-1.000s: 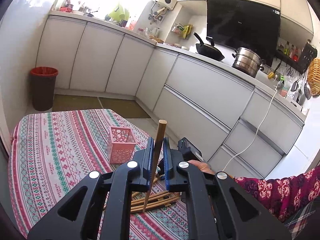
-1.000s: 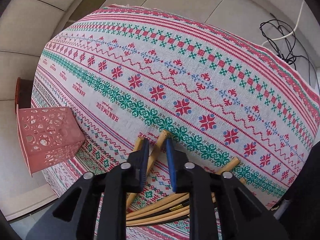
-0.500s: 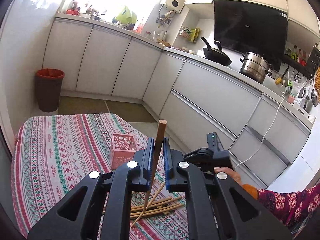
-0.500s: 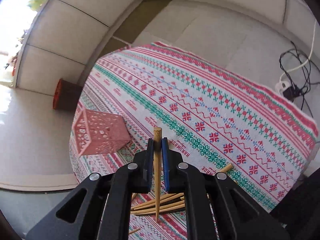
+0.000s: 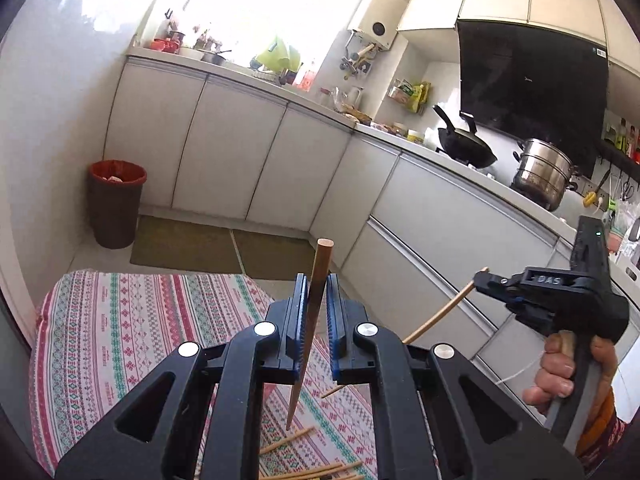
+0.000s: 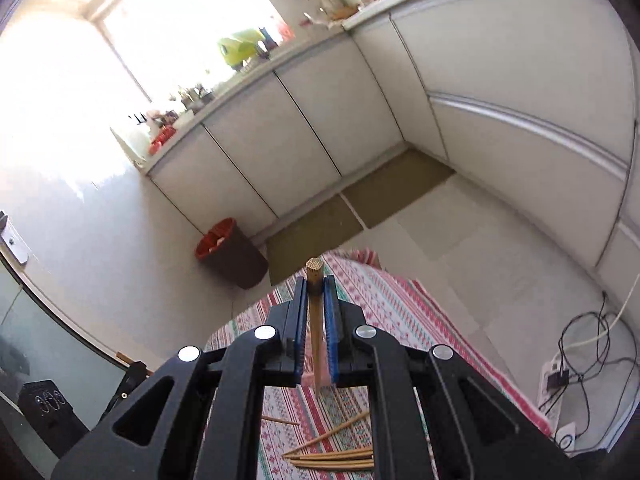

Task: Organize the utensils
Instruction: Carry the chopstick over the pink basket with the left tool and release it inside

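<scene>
Wooden chopsticks are the matter here: the left tongs (image 5: 316,320) are clamped on one dark-brown chopstick (image 5: 316,280), which stands nearly upright between the blue pads, its blunt end rising above the tips and its thin end pointing down toward the bench (image 5: 120,340) with its patterned red-and-green cloth. In the left wrist view the right tongs (image 5: 480,278) appear off to the right, gripped by a hand (image 5: 568,372), with a pale chopstick (image 5: 440,316) slanting down from their tip. From the right wrist view the right tongs (image 6: 316,320) are closed on that chopstick (image 6: 315,300), held upright between the pads. Below both tools, loose chopsticks (image 6: 332,456) lie scattered on the cloth, several bundled side by side, well apart from either pair of tongs. A red-lined bin (image 5: 116,204) stands on the floor by the cabinets.
</scene>
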Demonstrator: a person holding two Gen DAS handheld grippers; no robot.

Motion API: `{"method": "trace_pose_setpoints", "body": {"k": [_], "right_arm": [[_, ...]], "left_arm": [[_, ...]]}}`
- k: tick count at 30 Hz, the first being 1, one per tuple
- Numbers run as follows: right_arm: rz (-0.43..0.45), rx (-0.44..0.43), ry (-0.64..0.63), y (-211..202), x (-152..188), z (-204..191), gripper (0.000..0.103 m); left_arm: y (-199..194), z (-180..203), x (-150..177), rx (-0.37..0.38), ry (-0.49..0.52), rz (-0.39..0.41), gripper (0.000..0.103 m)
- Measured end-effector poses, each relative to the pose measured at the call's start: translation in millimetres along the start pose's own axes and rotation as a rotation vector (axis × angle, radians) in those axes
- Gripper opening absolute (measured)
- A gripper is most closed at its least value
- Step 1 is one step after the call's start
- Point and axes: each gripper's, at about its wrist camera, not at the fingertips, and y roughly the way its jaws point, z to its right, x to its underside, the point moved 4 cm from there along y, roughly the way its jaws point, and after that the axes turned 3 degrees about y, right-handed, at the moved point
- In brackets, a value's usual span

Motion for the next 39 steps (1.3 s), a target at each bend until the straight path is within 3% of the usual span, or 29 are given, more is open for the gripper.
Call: {"method": "trace_pose_setpoints", "body": {"k": [6,13,14,16,17,18,25,32,37,39], "right_arm": [[0.059,-0.054,-0.052,9.9,-40.2,-30.6,0.008],[-0.007,-0.037,-0.092,68.7,-23.9,-39.2,0.009],[-0.014,-0.028,-0.100,77.4,-19.1,-38.2,0.008],[-0.028,-0.016,-0.116,92.9,-10.9,-37.1,0.009],[-0.036,-0.011,-0.121,98.7,-7.3,-36.2,0.009],[-0.045,-0.010,-0.126,104.9,-4.1,-36.1,0.008],[-0.064,0.005,-0.158,130.0,12.2,-43.5,0.009],[-0.082,0.016,-0.191,147.7,30.2,-52.9,0.009],[-0.130,0.021,-0.234,162.0,42.2,-61.4,0.017],[-0.121,0.028,-0.238,157.2,41.7,-62.4,0.031]], "left_arm": [[33.7,-11.7,-26.3,-0.091,-0.001,0.038,0.008],[81.3,-31.8,-12.2,-0.146,0.017,-0.022,0.009],[86.3,-35.7,-6.0,-0.148,0.008,-0.039,0.011],[92.9,-45.9,7.9,-0.148,-0.023,-0.073,0.024],[92.0,-50.4,11.4,-0.152,-0.041,-0.078,0.034],[88.6,-53.3,11.4,-0.158,-0.054,-0.069,0.036],[37.0,-62.2,-14.3,-0.159,-0.114,0.053,0.044],[26.6,-63.7,-23.6,-0.176,-0.112,0.066,0.046],[26.4,-62.0,-22.2,-0.198,-0.086,0.047,0.049],[21.3,-59.5,-23.4,-0.199,-0.077,0.055,0.057]]}}
